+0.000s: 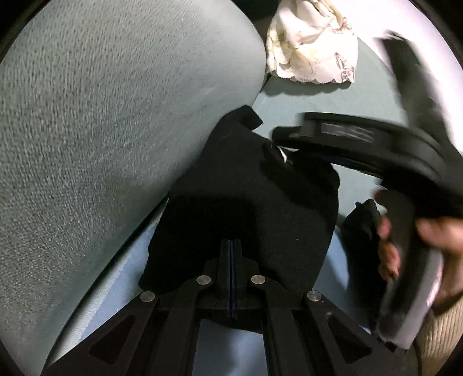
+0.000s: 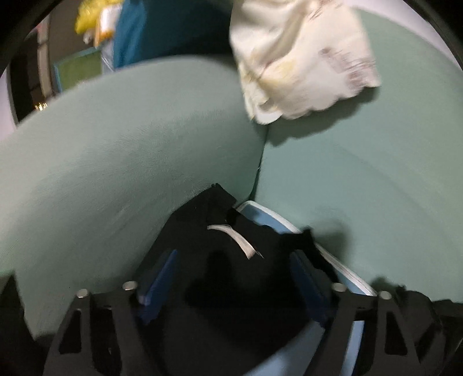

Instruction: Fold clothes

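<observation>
Black garment [image 1: 246, 208] lies on a pale blue surface [image 1: 115, 277], pushed up against a sage-green cushion [image 1: 115, 130] on its left. Left gripper [image 1: 231, 254] has its fingers pressed together with no gap; the black cloth sits right at and under the tips, but whether any fabric is pinched cannot be told. A white tag [image 1: 282, 154] shows at the far edge of the garment; no writing readable on it.

Right gripper [image 2: 231, 274] is spread about halfway, blue pads [image 2: 157, 280] on both sides, hovering over the same black garment [image 2: 237, 277]. Cloth lies between the fingers but the pads do not press it. White strip label [image 2: 234, 235] on the garment just beyond the tips, blank or too blurred to read.

From the left wrist view the right gripper body [image 1: 361, 147] is motion-blurred, with a grey sticker on it, text illegible. A hand [image 1: 405, 240] grips its handle at near right.

Cream cloth with a faint floral print and scalloped edge [image 1: 312, 43] sits crumpled at the far side on the green cushion, well apart from the black garment. Yellow and teal things [image 2: 98, 20] far left in the right wrist view, blurred.
</observation>
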Demonstrator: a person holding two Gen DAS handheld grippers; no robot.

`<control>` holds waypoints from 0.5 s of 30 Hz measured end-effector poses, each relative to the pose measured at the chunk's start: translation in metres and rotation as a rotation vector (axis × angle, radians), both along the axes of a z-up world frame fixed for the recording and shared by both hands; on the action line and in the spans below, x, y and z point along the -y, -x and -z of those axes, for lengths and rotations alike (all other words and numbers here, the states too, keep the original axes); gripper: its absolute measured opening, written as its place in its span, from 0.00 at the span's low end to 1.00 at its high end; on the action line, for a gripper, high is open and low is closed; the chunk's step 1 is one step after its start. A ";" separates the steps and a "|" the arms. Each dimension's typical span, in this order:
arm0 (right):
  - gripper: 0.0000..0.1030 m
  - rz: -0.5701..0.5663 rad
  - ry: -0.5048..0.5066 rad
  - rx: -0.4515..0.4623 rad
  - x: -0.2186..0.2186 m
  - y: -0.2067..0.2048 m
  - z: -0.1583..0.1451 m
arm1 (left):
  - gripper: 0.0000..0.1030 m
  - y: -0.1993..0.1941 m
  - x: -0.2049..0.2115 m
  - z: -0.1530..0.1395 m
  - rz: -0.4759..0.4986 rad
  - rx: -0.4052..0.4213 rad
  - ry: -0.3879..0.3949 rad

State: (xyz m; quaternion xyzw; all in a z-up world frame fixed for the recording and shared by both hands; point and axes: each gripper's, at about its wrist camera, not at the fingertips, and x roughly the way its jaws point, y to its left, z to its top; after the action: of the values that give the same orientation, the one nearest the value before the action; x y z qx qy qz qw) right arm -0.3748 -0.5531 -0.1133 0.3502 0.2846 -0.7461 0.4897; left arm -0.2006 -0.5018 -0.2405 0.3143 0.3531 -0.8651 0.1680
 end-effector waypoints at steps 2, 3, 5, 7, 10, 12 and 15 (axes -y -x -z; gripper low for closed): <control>0.45 0.023 -0.056 0.027 0.018 0.001 0.017 | 0.00 -0.001 0.000 0.002 0.005 0.003 0.000; 0.45 0.033 -0.073 0.020 0.024 0.001 0.024 | 0.00 0.000 -0.002 0.002 0.010 0.010 0.009; 0.47 0.057 -0.092 0.004 0.033 0.002 0.035 | 0.00 0.003 -0.006 0.002 0.020 0.022 0.037; 0.56 0.105 -0.075 0.025 0.033 0.010 0.039 | 0.00 0.004 -0.009 0.001 0.025 0.027 0.053; 0.64 0.160 -0.017 0.095 0.023 0.022 0.036 | 0.00 0.002 -0.010 -0.002 0.018 0.025 0.056; 0.63 0.181 0.052 0.125 0.006 0.026 0.022 | 0.00 -0.002 -0.013 -0.009 0.001 0.032 0.075; 0.70 0.175 0.199 0.134 -0.039 0.023 -0.011 | 0.00 -0.008 -0.020 -0.021 -0.031 0.043 0.122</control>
State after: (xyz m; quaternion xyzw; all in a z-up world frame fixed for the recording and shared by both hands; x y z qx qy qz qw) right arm -0.3975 -0.5144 -0.1022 0.3724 0.1445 -0.7853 0.4730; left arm -0.1928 -0.4820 -0.2193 0.3163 0.3007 -0.8754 0.2079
